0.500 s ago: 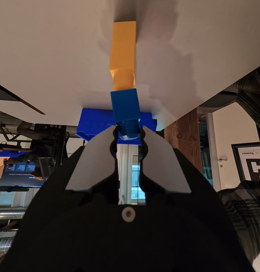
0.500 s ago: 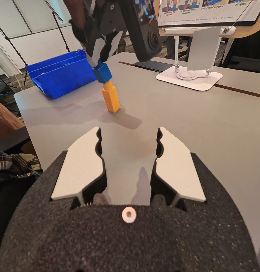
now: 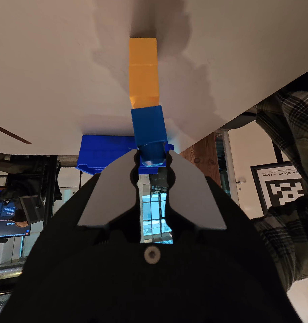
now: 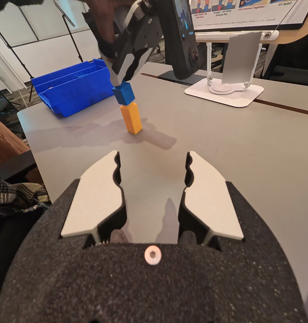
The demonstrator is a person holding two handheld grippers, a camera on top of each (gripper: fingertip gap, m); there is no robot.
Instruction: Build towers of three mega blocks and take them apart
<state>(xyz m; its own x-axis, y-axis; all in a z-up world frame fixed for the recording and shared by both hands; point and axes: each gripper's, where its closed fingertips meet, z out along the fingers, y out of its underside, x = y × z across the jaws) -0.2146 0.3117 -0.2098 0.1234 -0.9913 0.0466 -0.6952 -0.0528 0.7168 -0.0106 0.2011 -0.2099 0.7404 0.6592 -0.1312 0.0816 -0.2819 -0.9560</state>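
Note:
Two orange blocks (image 4: 131, 119) stand stacked on the grey table (image 4: 219, 148). A blue block (image 4: 124, 94) sits tilted on top of the stack, over its stud. My left gripper (image 4: 121, 82) comes down from above and is shut on the blue block's top stud. The left wrist view is upside down: my left gripper (image 3: 151, 155) pinches the stud of the blue block (image 3: 149, 127), with the orange stack (image 3: 143, 73) beyond it. My right gripper (image 4: 153, 157) is open and empty, low over the table in front of the stack.
A blue bin (image 4: 74, 89) stands at the table's far left corner, behind the stack; it also shows in the left wrist view (image 3: 104, 152). A white stand with a grey card (image 4: 225, 94) is at the back right. A plaid sleeve (image 3: 289, 148) is at the table's edge. Left tips to right tips: about 25 cm.
The blue block has come down a little onto the orange stack's stud, still held by my left gripper. My right gripper stays open and has hardly moved.

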